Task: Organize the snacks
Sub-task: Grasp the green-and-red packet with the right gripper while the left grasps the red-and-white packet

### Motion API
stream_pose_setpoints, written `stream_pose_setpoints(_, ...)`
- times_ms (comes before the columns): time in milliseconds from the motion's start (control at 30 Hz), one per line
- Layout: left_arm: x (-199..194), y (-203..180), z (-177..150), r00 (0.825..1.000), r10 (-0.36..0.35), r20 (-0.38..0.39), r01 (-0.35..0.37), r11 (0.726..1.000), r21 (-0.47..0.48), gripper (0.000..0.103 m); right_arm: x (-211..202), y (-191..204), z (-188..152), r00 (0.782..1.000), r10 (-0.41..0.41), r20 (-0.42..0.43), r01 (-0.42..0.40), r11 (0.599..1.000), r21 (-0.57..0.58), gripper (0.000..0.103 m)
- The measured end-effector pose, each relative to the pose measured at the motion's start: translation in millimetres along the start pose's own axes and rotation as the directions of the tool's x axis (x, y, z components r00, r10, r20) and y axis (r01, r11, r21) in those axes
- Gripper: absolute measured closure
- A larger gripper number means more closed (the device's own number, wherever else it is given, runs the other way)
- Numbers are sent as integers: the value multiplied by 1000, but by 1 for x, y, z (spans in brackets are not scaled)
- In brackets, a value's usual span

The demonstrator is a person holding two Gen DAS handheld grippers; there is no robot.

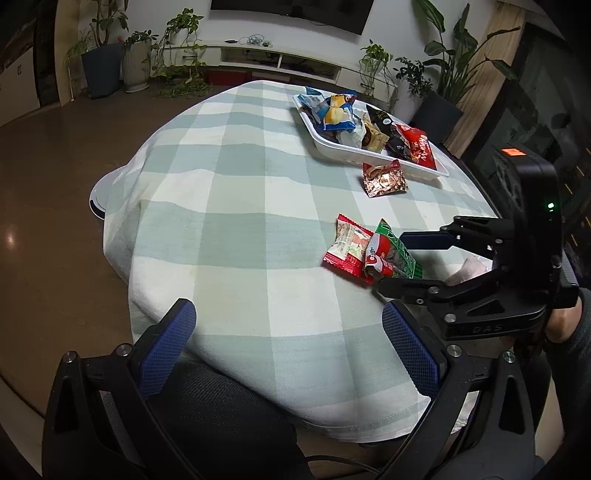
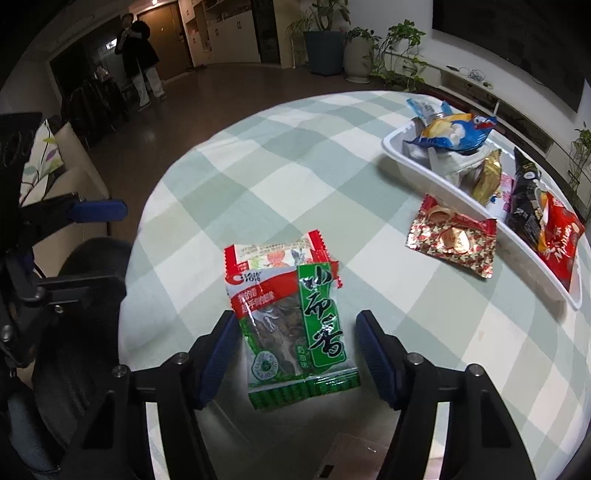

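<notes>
Right wrist view: the right gripper (image 2: 293, 354) straddles the green seed packet (image 2: 295, 332), fingers (image 2: 218, 354) apart, pads not pressing it. It lies on the checked table (image 2: 258, 177), overlapping a red-and-white packet (image 2: 269, 254). Far right sits the white tray (image 2: 461, 184) of snacks, a gold-red packet (image 2: 454, 240) beside it. The left gripper (image 1: 288, 347) hangs over the near table edge, fingers wide apart.

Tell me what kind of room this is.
Probably a home living room. A low TV cabinet runs along the wall under a dark screen, potted plants stand on the floor, and a sofa sits beside the cloth-covered table that holds the snack tray.
</notes>
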State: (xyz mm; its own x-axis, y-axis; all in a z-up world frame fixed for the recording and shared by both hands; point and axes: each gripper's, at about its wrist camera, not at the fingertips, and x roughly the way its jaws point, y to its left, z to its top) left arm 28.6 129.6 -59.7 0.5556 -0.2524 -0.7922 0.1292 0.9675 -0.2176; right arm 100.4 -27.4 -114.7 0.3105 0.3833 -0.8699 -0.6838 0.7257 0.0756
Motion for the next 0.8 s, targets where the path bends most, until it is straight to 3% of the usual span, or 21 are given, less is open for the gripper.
stream_pose_setpoints(367,7,-9,7,1000,11,-10,-11,999,31,1,-9,-7,-10,1000,20,12,-20,999,36,69)
stream_pose_setpoints(567,20,-25,18,999,23,-31,-20,995,101,1,-33,-18,-28,996,12,83,-25,986,162,72)
stream_pose_setpoints(667,36,-41,27,996,47,-73,-34,985,171,1,-54,-29,-43,990,-12,139,-26,962,273,72)
stream_pose_setpoints(800,59,-62,39,991,70,-116,-41,971,236,1,-73,-30,-60,985,-30,172,-28,944,328,72)
